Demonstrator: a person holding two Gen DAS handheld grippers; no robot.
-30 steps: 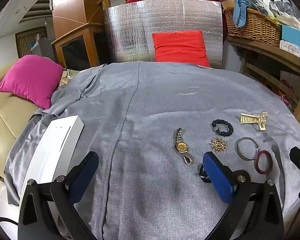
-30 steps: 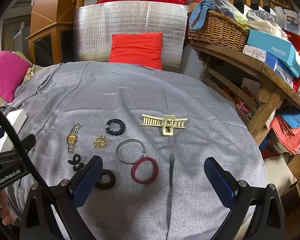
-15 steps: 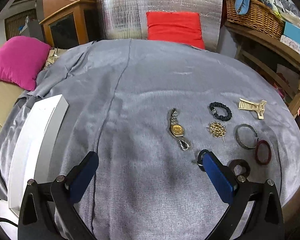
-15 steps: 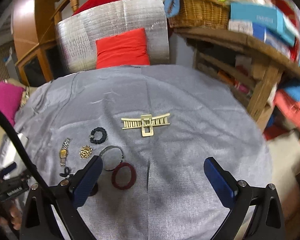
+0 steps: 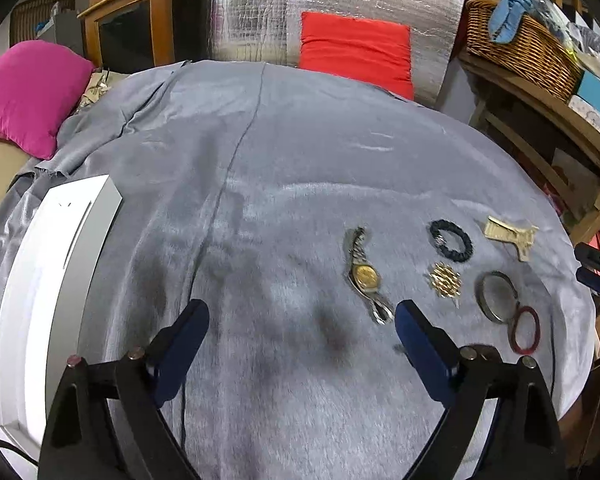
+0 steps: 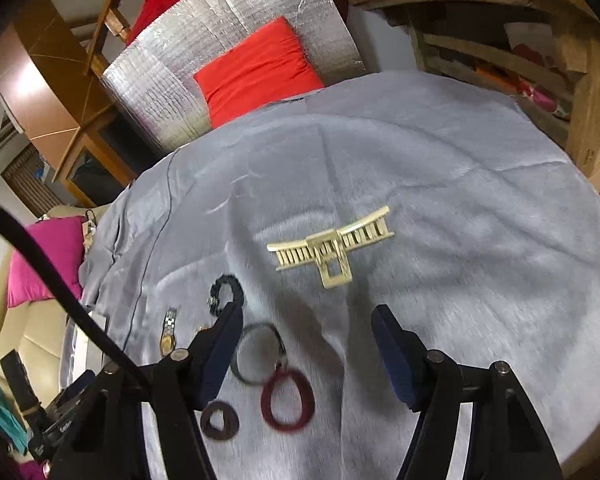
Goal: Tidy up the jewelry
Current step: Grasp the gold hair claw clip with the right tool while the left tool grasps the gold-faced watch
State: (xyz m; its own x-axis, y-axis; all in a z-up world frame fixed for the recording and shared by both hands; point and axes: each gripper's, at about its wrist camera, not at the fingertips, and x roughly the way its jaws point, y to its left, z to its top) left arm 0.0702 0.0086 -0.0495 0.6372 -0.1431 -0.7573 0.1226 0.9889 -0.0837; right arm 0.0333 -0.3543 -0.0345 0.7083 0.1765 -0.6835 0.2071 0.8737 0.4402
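Since a second ago both views have tipped further down over the grey cloth (image 5: pixel 284 168), and the right view has rolled. The left gripper (image 5: pixel 302 322) has its jaws just narrowing slightly, still wide, nothing between them. The right gripper (image 6: pixel 306 330) has been closing to a middling gap, empty above bare cloth. Laid out: one cream claw hair clip (image 6: pixel 331 246), one gold-faced wristwatch (image 5: pixel 366 276), one black beaded bracelet (image 5: pixel 451 237), one gold brooch (image 5: pixel 445 280), one grey metal bangle (image 5: pixel 495 297), one dark red ring-shaped band (image 6: pixel 287 399), one brown hair tie (image 6: pixel 220 419). One white flat box (image 5: pixel 48 280) lies at the left.

Left claw (image 5: pixel 300 322) agape, right claw (image 6: pixel 306 326) narrowing, empty.
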